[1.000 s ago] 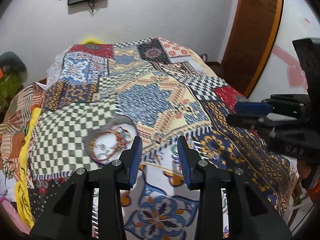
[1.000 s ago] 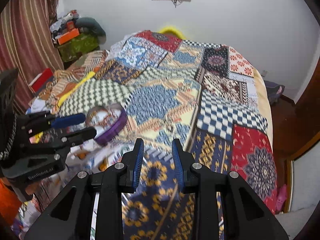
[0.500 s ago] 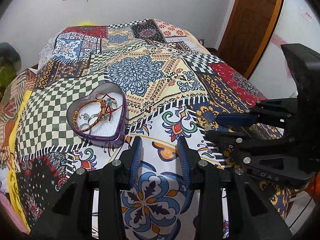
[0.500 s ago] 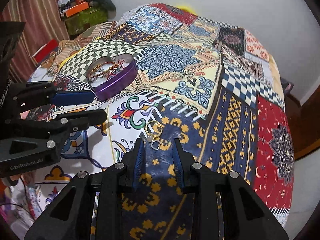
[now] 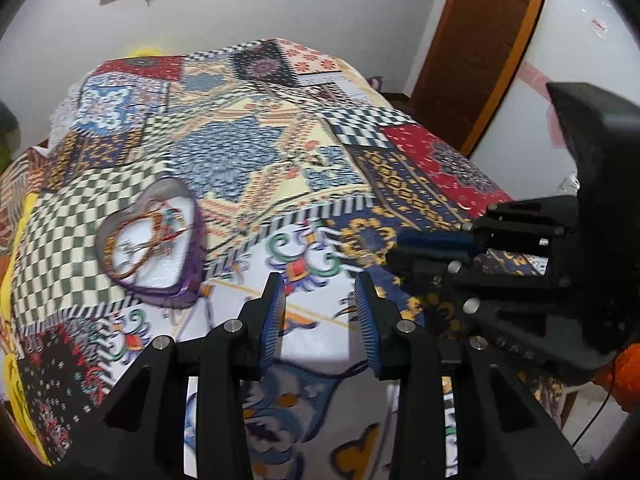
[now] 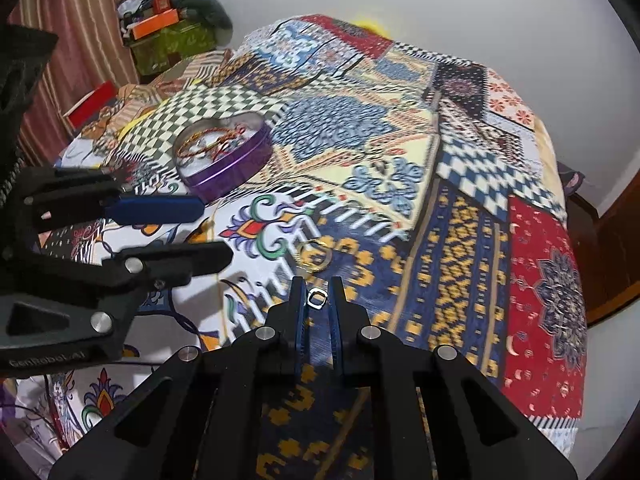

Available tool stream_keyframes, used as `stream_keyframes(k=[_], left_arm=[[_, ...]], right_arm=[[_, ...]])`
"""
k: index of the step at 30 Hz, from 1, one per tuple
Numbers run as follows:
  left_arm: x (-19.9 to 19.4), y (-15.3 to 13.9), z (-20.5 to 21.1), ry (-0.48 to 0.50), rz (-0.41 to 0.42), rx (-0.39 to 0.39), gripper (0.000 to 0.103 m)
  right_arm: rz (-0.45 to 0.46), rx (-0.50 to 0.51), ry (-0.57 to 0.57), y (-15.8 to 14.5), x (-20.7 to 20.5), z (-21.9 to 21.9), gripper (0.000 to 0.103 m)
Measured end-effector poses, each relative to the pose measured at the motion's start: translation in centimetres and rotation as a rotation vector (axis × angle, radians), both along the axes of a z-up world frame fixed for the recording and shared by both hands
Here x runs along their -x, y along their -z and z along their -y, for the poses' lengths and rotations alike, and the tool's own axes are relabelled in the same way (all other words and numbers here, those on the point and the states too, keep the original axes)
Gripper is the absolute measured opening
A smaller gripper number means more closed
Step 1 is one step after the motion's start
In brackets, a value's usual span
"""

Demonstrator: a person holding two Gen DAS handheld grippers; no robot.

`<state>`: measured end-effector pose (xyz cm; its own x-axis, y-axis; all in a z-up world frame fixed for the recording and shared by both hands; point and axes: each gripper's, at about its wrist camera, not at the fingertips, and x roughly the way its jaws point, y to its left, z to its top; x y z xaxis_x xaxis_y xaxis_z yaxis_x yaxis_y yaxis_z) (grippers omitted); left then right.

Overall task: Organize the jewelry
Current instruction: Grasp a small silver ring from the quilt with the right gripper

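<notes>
A small silver ring [image 6: 317, 299] lies on the blue-and-gold patch of the bedspread, between the tips of my right gripper [image 6: 317, 285]. The jaws are closing and the pads stand tight against it. Just beyond it lies a thin gold hoop [image 6: 316, 257]. A purple heart-shaped tin [image 6: 224, 156] with red and gold bracelets sits farther back left. In the left wrist view the tin [image 5: 152, 248] is at left. My left gripper [image 5: 320, 292] hangs open over the white floral patch, holding nothing. The right gripper [image 5: 394, 250] shows from the side at right.
The patchwork bedspread [image 6: 460, 240] covers the whole bed and drops off at its right edge. Boxes and bags [image 6: 172, 28] are stacked by a striped curtain at back left. A wooden door [image 5: 480, 40] stands at back right.
Both grippers have sunk closer to the bedspread. The right jaws have narrowed from a wider gap down onto the small silver ring. The left jaws keep the same gap.
</notes>
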<state>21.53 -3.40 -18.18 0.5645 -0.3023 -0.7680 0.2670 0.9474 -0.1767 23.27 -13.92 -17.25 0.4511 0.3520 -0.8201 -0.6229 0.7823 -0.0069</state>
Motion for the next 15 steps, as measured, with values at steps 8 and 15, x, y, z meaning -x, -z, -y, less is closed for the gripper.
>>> stream_keyframes(k=[8, 15], left_arm=[[-1.4, 0.5, 2.6, 0.033, -0.001, -0.033, 0.033], [-2.3, 1.5, 3.9, 0.061, -0.023, -0.067, 0.007]], right_arm=[[0.031, -0.050, 0.094, -2.0, -1.0, 3.8, 0.010], [0.033, -0.066, 0.107, -2.0, -1.0, 4.1, 0.010]])
